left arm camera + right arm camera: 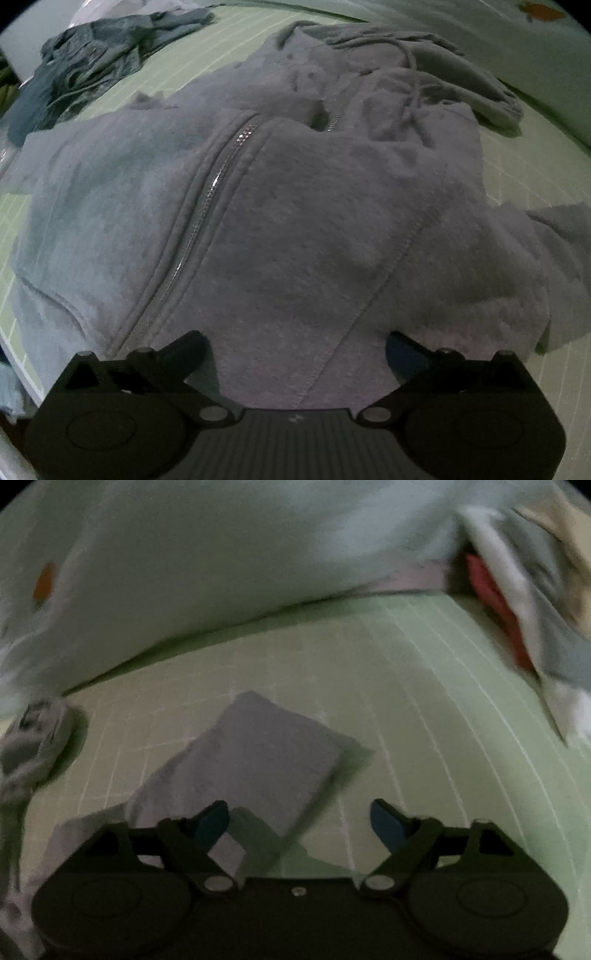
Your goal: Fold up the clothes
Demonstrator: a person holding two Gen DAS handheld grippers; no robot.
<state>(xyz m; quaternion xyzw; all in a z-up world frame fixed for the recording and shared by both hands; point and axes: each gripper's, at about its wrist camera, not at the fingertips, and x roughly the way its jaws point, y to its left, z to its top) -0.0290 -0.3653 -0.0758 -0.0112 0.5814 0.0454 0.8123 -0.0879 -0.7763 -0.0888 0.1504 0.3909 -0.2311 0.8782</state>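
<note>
A grey zip-up hoodie (295,206) lies spread front-up on a green gridded mat (517,162), its zipper (207,199) running up the middle and its hood and drawstring at the far end. My left gripper (295,343) hangs just over the hoodie's near hem, jaws wide open with nothing between them. In the right wrist view a grey sleeve end (258,753) lies flat on the mat (424,701). My right gripper (299,819) stands open just above that sleeve; its blue-padded left fingertip (212,823) is over the cloth and grips nothing.
A dark blue-grey garment (85,74) is crumpled at the mat's far left. White bedding (203,572) with an orange mark (44,579) rises behind the mat. A pile with red and grey cloth (495,594) sits at the right. A small grey bundle (33,738) lies at the left edge.
</note>
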